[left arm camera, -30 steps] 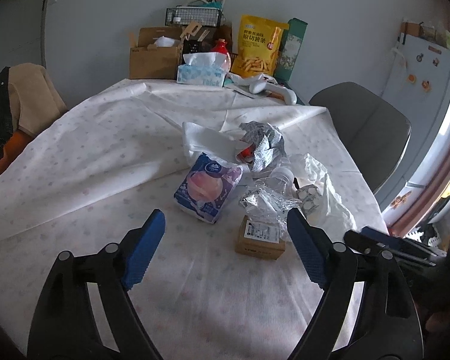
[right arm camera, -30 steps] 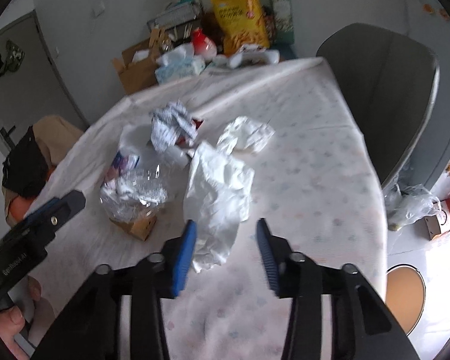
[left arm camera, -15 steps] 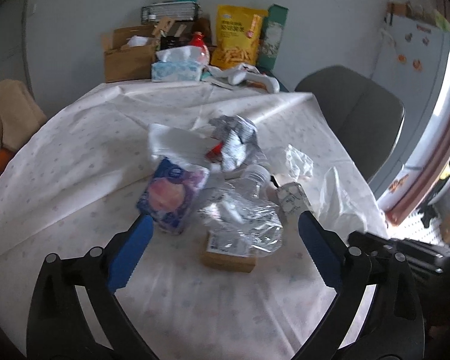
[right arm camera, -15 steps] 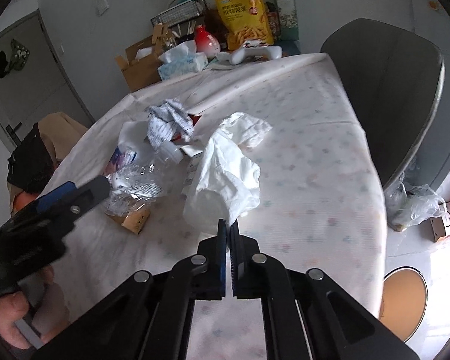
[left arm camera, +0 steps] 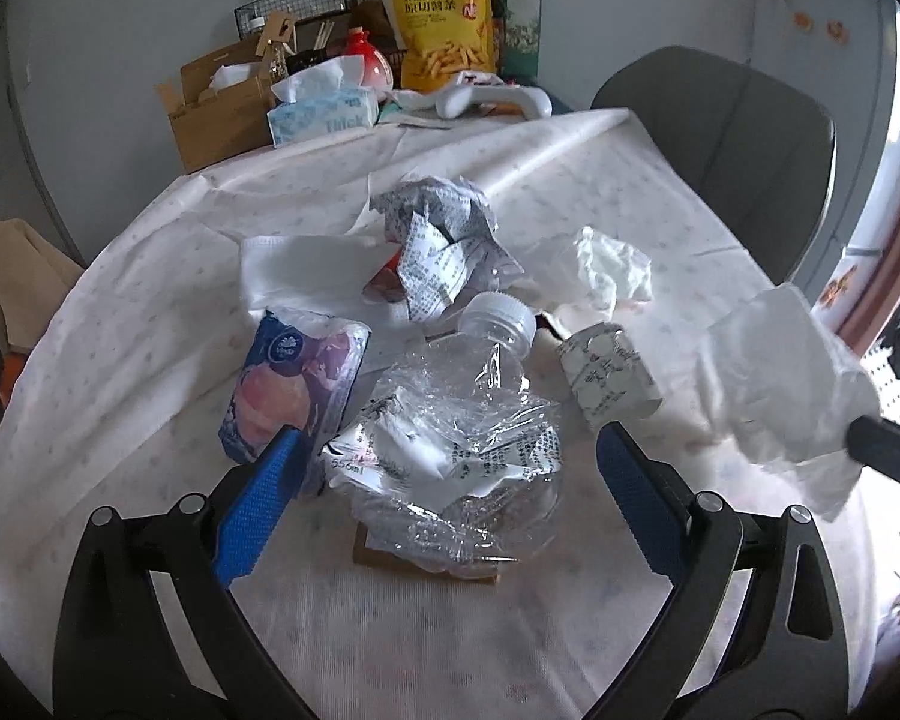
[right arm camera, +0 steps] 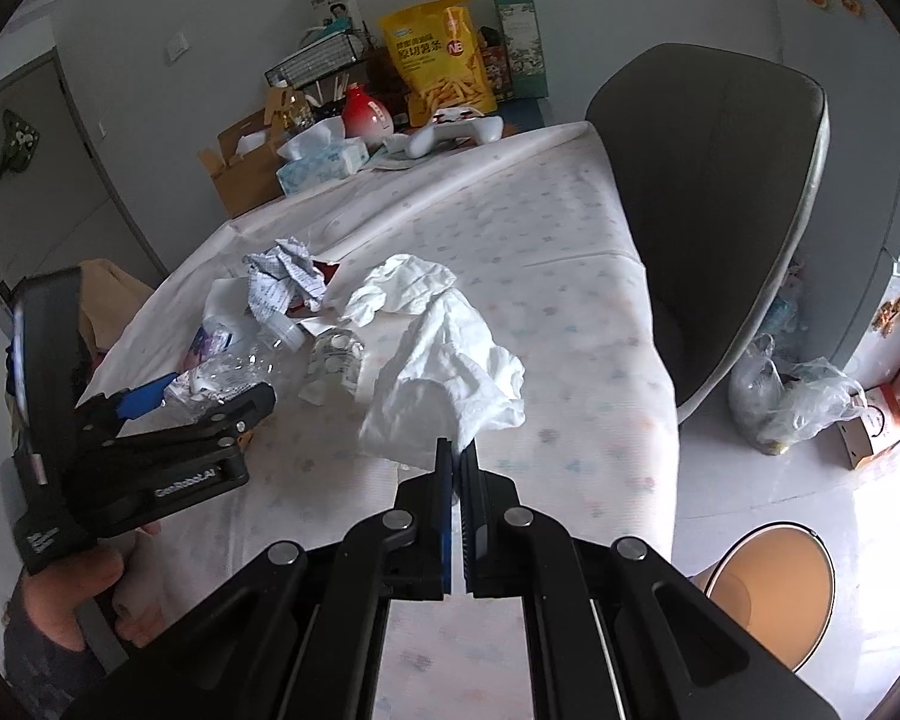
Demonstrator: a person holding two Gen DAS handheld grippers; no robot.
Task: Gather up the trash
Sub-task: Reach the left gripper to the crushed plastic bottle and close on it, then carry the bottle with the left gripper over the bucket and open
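Note:
My left gripper (left arm camera: 447,498) is open wide, its blue pads on either side of a crushed clear plastic bottle (left arm camera: 450,432) without touching it. The bottle lies on a small brown box (left arm camera: 390,561). Around it lie a purple tissue pack (left arm camera: 297,384), crumpled printed paper (left arm camera: 444,246), a small printed paper cup (left arm camera: 609,378) and a crumpled white tissue (left arm camera: 612,270). My right gripper (right arm camera: 457,456) is shut on a corner of a large white tissue (right arm camera: 450,360), which it holds up above the table (right arm camera: 570,276). From the left wrist view that tissue (left arm camera: 786,384) hangs at the right.
At the table's far end stand a cardboard box (left arm camera: 216,108), a tissue box (left arm camera: 324,108), a yellow snack bag (left arm camera: 444,18) and a white game controller (left arm camera: 498,99). A grey chair (right arm camera: 708,192) is at the right. Plastic bags (right arm camera: 792,396) and a round bin (right arm camera: 768,588) are on the floor.
My right gripper closed on the large white tissue and raised it off the table. My left gripper opened wider and moved forward until the crushed bottle sat between its fingers.

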